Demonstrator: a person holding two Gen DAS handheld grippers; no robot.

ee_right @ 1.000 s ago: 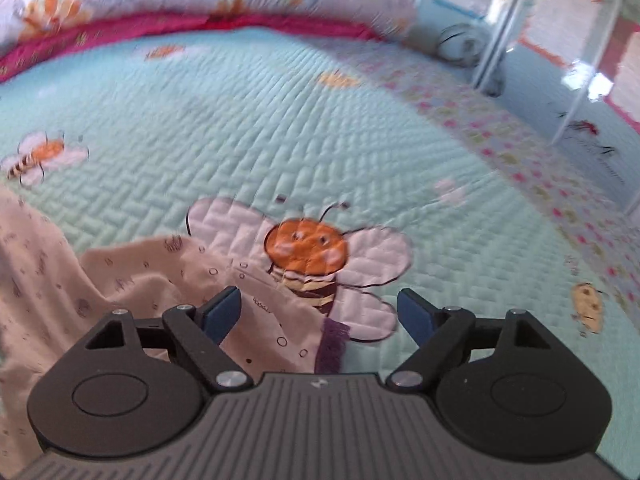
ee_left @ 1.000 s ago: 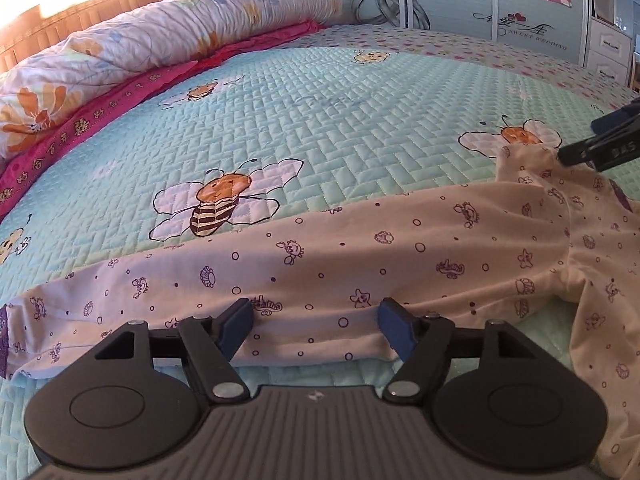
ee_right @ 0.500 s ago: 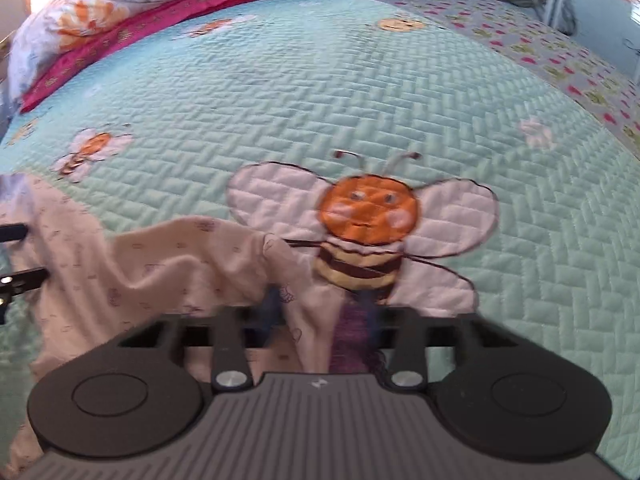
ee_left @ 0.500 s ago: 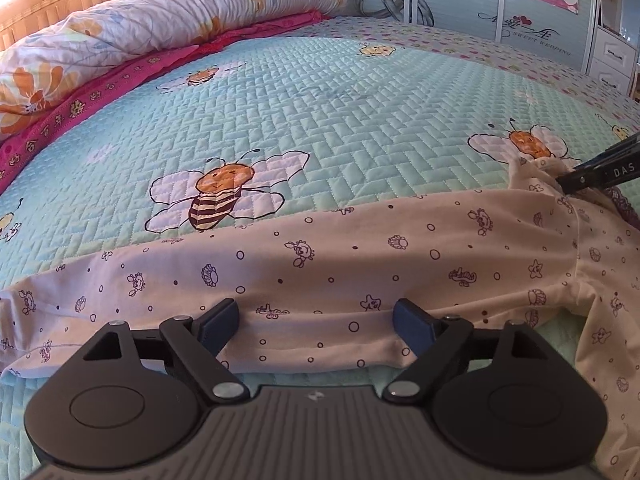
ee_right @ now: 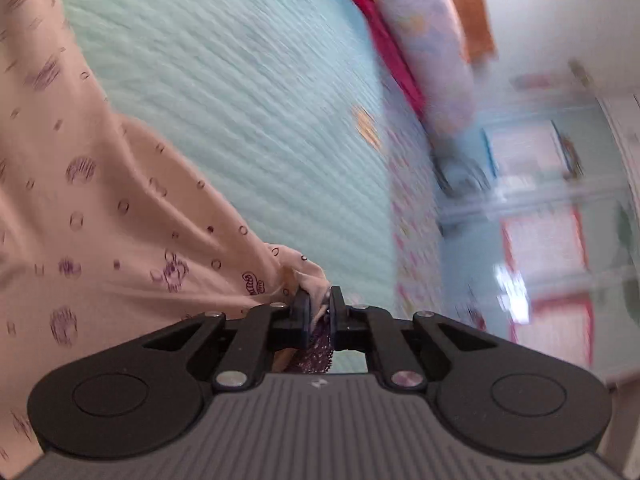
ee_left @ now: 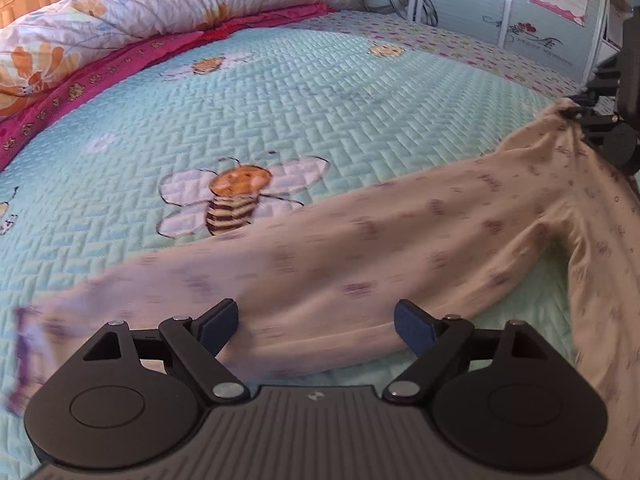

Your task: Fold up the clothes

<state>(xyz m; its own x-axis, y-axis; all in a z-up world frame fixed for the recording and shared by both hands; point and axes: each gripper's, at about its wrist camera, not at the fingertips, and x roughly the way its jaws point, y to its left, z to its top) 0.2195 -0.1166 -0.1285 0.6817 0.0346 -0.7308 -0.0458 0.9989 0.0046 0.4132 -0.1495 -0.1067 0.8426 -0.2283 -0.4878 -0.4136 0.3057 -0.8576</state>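
Observation:
A cream garment with small purple prints [ee_left: 360,256] lies stretched across the quilted mint bedspread [ee_left: 280,112]. It has a purple cuff at the far left [ee_left: 22,344]. My left gripper [ee_left: 316,326] is open, its blue pads either side of the garment's near edge, holding nothing. My right gripper [ee_right: 320,306] is shut on a bunched end of the garment [ee_right: 120,216] by its purple trim and has it lifted. It also shows in the left wrist view [ee_left: 596,118] at the far right, with the cloth rising to it.
A rolled floral duvet [ee_left: 140,12] and a pink band [ee_left: 120,64] lie along the head of the bed. Wardrobe doors [ee_left: 520,0] stand beyond the far side. Bee patches [ee_left: 236,204] dot the bedspread.
My right gripper closed on the garment's end and lifted it, tilting hard. The cloth now rises to the right. My left gripper stayed open and backed off slightly.

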